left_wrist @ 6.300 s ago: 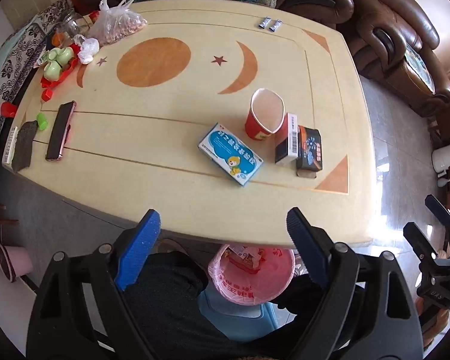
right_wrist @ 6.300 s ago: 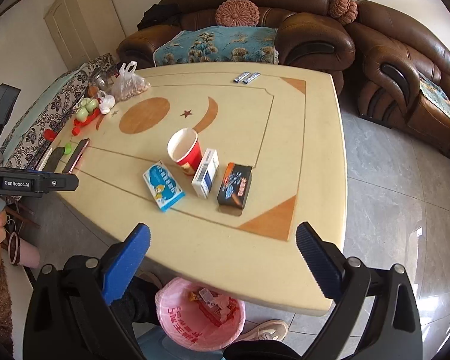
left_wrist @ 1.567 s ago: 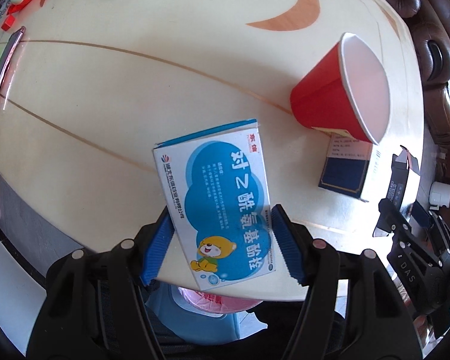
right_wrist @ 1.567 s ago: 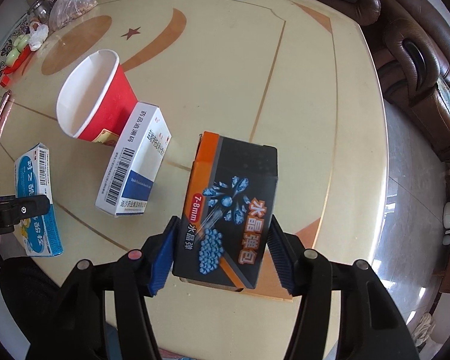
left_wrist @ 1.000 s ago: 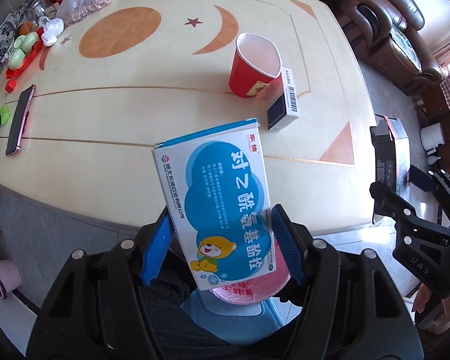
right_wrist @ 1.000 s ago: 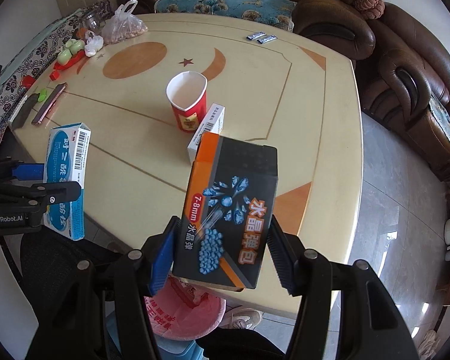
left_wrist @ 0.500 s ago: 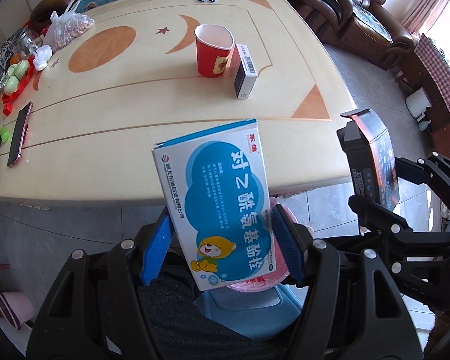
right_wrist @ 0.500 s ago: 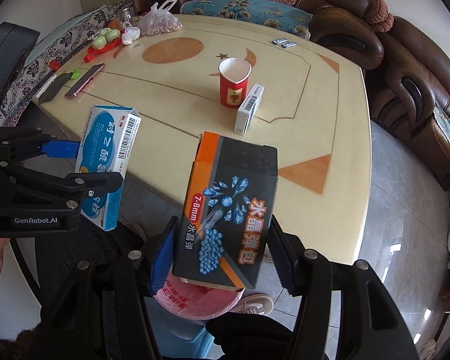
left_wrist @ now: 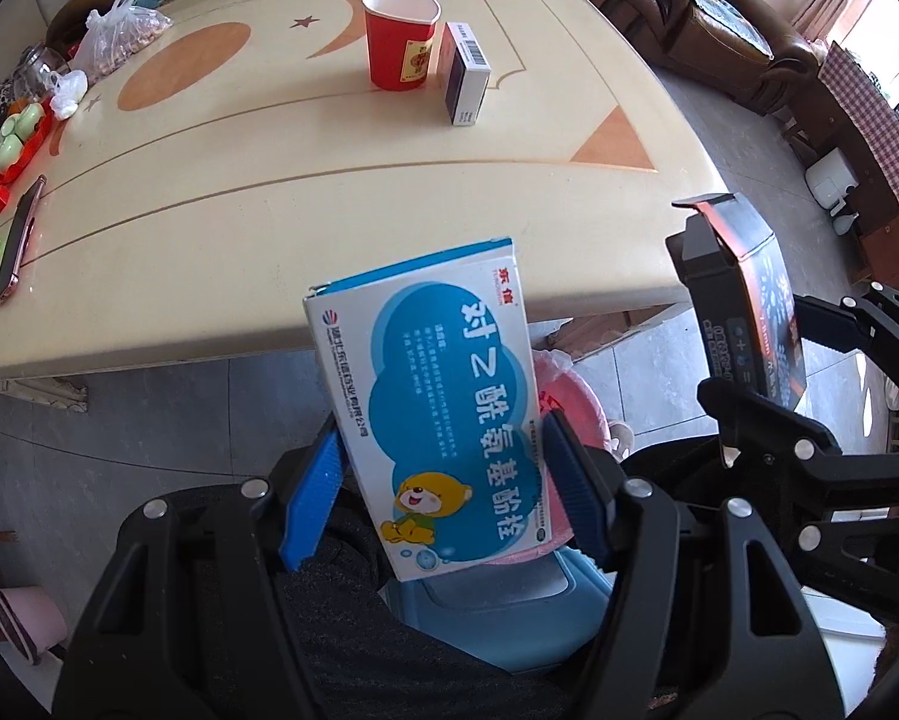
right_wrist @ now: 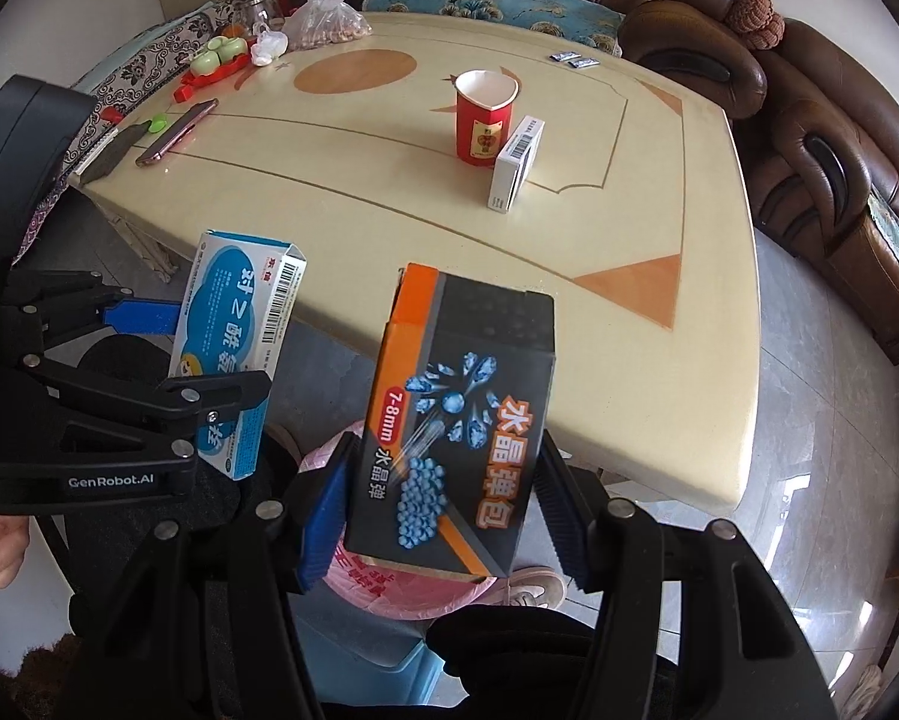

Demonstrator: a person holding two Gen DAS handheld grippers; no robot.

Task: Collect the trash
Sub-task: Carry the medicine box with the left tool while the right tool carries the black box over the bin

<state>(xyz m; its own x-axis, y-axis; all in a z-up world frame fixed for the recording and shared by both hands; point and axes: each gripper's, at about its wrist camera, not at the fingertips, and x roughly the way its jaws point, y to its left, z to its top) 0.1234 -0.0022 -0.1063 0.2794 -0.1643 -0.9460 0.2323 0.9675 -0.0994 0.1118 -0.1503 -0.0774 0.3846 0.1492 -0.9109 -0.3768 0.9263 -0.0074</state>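
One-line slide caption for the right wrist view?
Right tongs grip black cardboard box above pink-lined bin.

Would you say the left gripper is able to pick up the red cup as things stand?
Probably not: the left gripper is shut on the blue box, off the table's near edge, while the red cup stands far across the table.

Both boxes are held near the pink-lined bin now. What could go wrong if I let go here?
The blue box and the black box cover most of the pink-lined bin, so aim is a guess; either may clip the rim. Dropped together, they could collide, and one may land on the floor.
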